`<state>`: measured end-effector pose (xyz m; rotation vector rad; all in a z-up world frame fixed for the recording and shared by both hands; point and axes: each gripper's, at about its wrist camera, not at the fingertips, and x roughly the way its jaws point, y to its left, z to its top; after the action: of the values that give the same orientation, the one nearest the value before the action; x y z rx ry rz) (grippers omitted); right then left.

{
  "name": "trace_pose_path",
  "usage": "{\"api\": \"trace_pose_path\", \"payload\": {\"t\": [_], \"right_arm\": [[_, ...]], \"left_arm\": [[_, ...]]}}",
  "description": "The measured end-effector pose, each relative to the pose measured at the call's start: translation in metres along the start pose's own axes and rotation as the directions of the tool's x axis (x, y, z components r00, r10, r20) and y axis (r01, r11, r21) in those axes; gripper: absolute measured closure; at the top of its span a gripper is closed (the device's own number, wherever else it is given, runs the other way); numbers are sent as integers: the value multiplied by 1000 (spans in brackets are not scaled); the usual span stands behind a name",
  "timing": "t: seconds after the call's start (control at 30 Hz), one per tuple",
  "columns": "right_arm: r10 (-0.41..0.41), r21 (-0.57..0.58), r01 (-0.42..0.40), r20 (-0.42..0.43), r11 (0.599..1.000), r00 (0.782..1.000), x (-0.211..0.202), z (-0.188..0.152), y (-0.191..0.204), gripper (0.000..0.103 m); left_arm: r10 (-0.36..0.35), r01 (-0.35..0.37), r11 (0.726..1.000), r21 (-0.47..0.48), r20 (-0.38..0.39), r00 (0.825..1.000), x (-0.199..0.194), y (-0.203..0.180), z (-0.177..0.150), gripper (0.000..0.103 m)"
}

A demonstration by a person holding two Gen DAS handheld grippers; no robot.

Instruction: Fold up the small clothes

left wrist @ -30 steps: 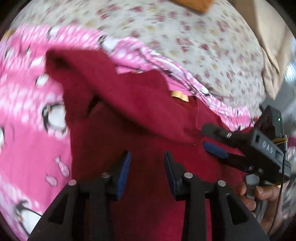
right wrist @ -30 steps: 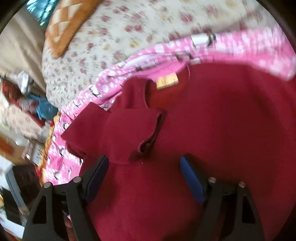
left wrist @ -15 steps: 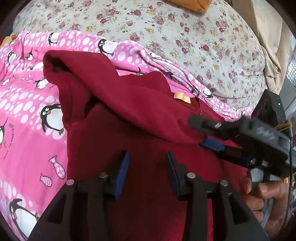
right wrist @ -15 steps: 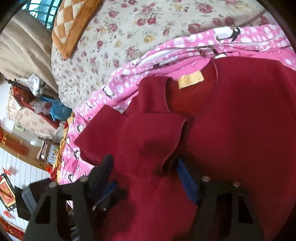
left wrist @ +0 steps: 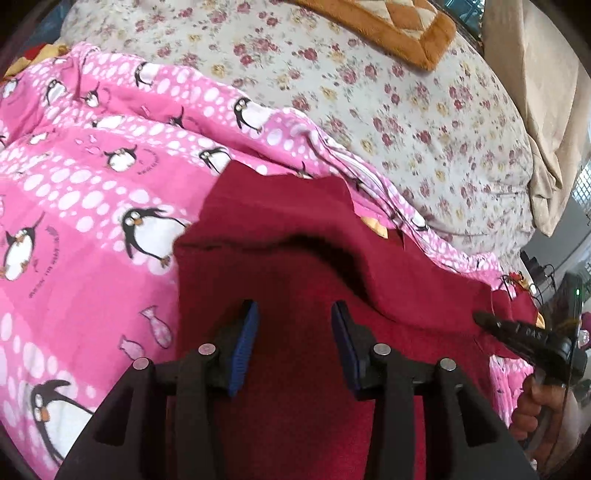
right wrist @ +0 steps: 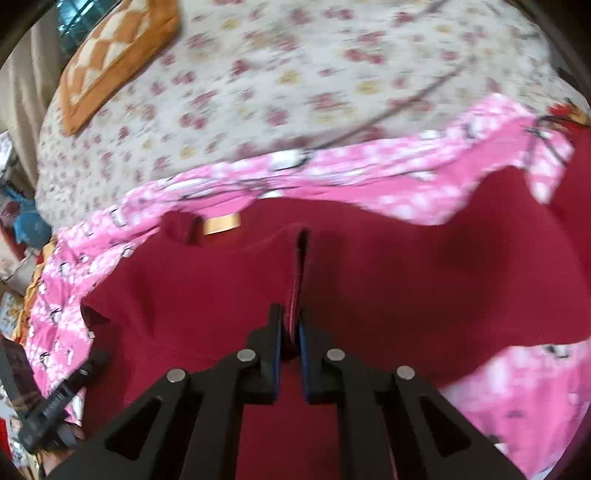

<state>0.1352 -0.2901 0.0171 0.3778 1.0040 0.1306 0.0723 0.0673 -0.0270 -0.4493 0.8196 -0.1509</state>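
1. A dark red, soft fabric garment [left wrist: 295, 266] is seen spread on a pink penguin-print cover [left wrist: 92, 206], which lies over a cream floral bedsheet [left wrist: 388, 110].
2. The right gripper [right wrist: 290, 332] is shown clenched on a raised fold of the garment, the fold edge running from the pads toward 12 o'clock.
3. A tan neck label [right wrist: 221, 223] is seen at about 11 o'clock from that gripper.
4. The left gripper [left wrist: 294, 332] is held over the garment with its jaws partly apart; no cloth appears to be pinched between the blue pads [left wrist: 245, 339], though the angle leaves this uncertain.
5. An orange quilted cushion [left wrist: 388, 26] is seen at 1 o'clock in the left wrist view.
6. A hand [left wrist: 535, 406] is seen at 4 o'clock there.
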Motion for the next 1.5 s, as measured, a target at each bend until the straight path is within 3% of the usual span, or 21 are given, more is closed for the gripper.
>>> {"api": "trace_pose_path", "payload": {"t": [0.2,0.3,0.37,0.43,0.53,0.63,0.7,0.77,0.9,1.0,1.03,1.07,1.1,1.2,1.37,1.5], "right_arm": [[-54,-45,54,2,998,999,7,2,-19,95],[-86,-24,87,9,996,996,7,4,-23,95],[-86,-32,86,7,996,996,9,5,-20,95],[-98,-37,97,-14,995,995,13,4,-18,94],[-140,-2,140,38,990,989,0,6,-20,83],[-180,-13,185,172,983,968,-26,8,-9,78],[-106,-68,121,200,990,974,-28,8,5,76],[-42,-147,64,146,987,988,-9,6,23,76],[-116,-191,103,-58,976,992,47,-5,25,76],[-84,-114,84,10,990,996,23,4,17,76],[-69,-93,75,71,993,995,7,8,11,76],[-79,-73,91,148,993,986,-15,13,2,74],[-116,-57,129,193,990,974,-30,17,-9,66],[-259,10,269,304,963,917,-75,37,-61,45],[-425,133,404,283,905,859,-119,72,-187,45],[-480,258,415,296,872,826,-144,90,-262,45]], "left_arm": [[50,-49,999,-11,111,993,-20,4,9,79],[86,-87,996,-5,217,972,-37,3,17,79],[91,-100,995,25,242,966,-33,-3,31,79],[81,-101,992,82,215,973,-16,-12,46,79],[113,-124,975,187,68,991,27,-22,52,78],[159,-153,979,135,-41,986,55,-6,47,78],[161,-155,979,136,-40,986,52,-6,47,78],[175,-165,973,162,-47,984,52,-8,43,78],[173,-164,971,171,-38,984,48,-9,40,78],[161,-153,976,158,-40,986,47,-9,39,77],[158,-149,976,157,-42,987,48,-10,38,76],[152,-143,977,158,-45,987,48,-10,38,72],[145,-136,978,159,-49,988,49,-11,38,67],[136,-124,979,163,-66,988,51,-16,38,59],[109,-101,986,130,-58,992,39,-20,36,59],[55,-49,987,150,-33,998,32,-33,32,59]]}}
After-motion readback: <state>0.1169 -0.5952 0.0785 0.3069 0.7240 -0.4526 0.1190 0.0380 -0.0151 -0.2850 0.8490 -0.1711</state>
